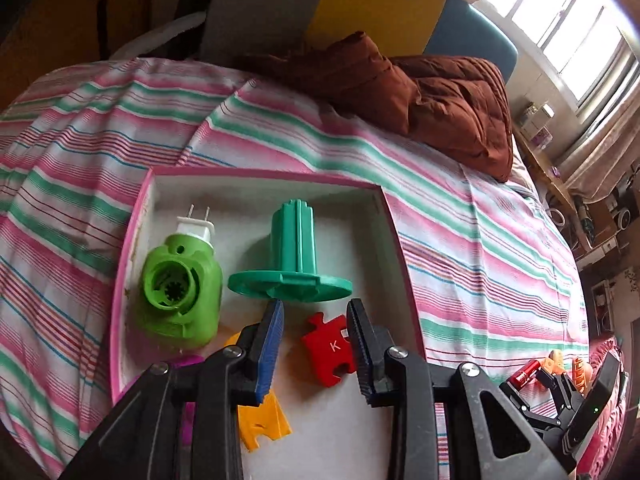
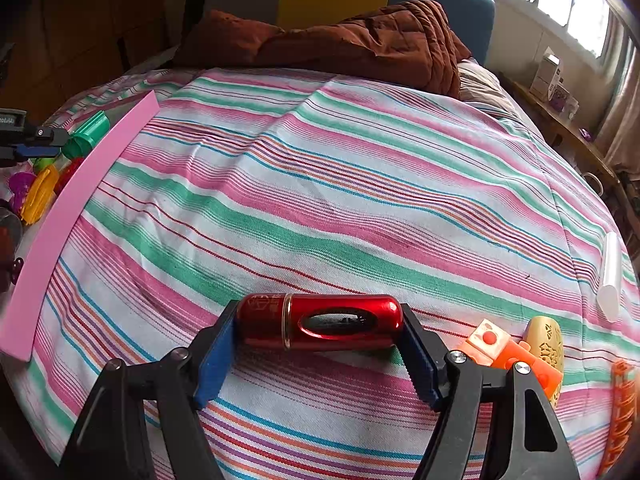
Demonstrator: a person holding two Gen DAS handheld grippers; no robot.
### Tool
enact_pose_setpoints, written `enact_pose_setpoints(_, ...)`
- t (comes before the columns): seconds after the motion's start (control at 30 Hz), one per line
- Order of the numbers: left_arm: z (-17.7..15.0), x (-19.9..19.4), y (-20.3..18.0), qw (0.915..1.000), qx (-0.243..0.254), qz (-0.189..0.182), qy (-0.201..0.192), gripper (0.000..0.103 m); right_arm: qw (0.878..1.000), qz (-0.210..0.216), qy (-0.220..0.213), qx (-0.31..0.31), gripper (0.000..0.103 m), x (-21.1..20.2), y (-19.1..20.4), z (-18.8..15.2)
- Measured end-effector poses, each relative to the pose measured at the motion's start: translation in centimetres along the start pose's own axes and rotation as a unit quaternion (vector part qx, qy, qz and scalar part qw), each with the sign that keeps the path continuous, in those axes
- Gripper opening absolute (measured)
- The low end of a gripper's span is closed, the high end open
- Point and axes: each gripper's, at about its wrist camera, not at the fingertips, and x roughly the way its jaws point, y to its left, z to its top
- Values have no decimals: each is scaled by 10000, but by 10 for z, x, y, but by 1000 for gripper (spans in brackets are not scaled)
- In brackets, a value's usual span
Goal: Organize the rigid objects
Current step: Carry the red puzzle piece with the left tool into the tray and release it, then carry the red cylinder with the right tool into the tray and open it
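My left gripper (image 1: 316, 308) is open and empty above the pink-rimmed white box (image 1: 136, 216). In the box lie a green plug-in device (image 1: 180, 284), a teal spool (image 1: 294, 256), a red puzzle piece marked K (image 1: 330, 346), a yellow piece (image 1: 264, 420) and a purple piece (image 1: 188, 360). My right gripper (image 2: 318, 322) holds a red metal cylinder (image 2: 320, 322) crosswise between its fingertips, just above the striped bedsheet (image 2: 320, 200). It also shows in the left wrist view (image 1: 526, 372). The box's pink wall (image 2: 80, 208) is at the far left of the right wrist view.
An orange block (image 2: 508, 352), a yellow patterned object (image 2: 546, 344) and an orange grid piece (image 2: 624, 408) lie on the sheet at the right. A white tube (image 2: 610, 280) lies further right. A brown quilt (image 2: 360, 44) is heaped at the bed's head. A side shelf (image 2: 560, 120) runs under the window.
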Motion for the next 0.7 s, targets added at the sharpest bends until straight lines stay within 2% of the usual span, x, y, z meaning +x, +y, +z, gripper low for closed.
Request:
enact_pose_setpoints(0.13,-11,-24,-6,9989,258,192,-327,32,10000,-12,-7,0,74,0,0,0)
enact_pose_setpoints(0.3,-40,-59,-16,9926,669,560,-843,33,10000,-33,-12,-9,74,1,2,1)
enact_pose_setpoints(0.5,-75,-87,-21,9882,882,606,-1100,33,10000,-56,-22,-17,74,1,3,1)
enact_pose_setpoints(0.7,-99,-102,-27,9818,1134,829,-1275,33,10000,-80,-42,4,74,1,4,0)
